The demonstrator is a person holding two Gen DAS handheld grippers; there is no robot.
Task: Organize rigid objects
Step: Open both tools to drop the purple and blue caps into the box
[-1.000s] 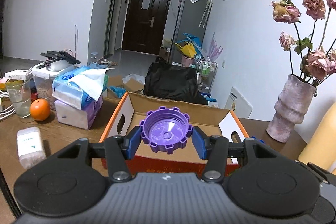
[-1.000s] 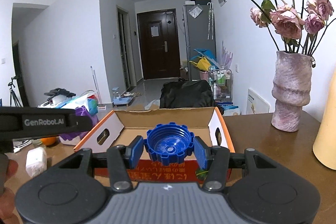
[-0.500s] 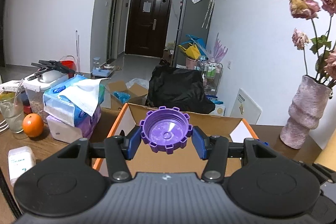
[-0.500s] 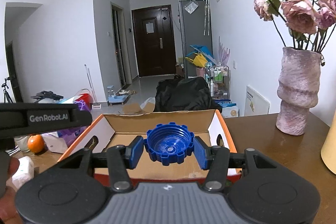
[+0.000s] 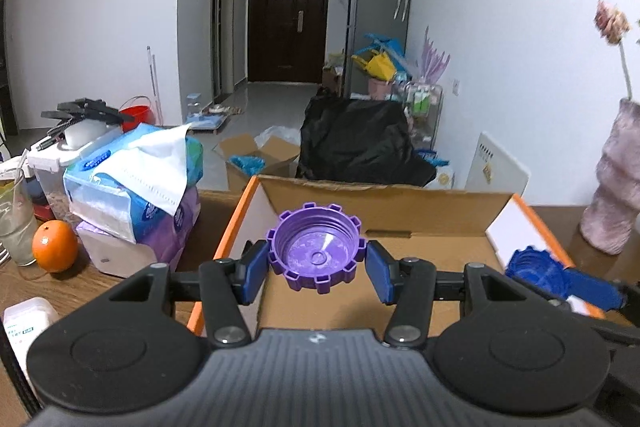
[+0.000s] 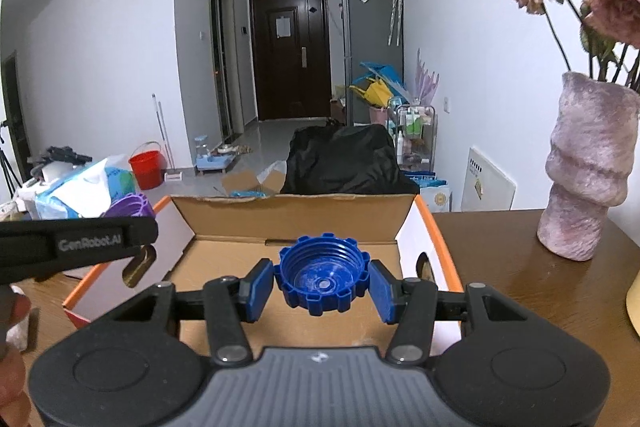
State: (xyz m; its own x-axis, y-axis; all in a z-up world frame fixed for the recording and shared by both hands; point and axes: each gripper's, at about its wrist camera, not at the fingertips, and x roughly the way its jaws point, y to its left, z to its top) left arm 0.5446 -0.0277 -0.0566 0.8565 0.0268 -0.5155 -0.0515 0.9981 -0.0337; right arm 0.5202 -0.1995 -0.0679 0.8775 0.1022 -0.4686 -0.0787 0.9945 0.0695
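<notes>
Left wrist shows an orange (image 5: 55,245); both views — each hand-held gripper clamps a cap: purple cap (image 5: 316,251), blue cap (image 6: 322,273).

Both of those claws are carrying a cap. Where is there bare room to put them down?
The cardboard box has a bare floor between its walls, under the blue cap and purple cap. Bare tabletop lies between the box and the pink vase. Left of the box is crowded: tissue packs, orange, glass.

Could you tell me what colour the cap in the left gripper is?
Purple cap, clearest in the left wrist view.
</notes>
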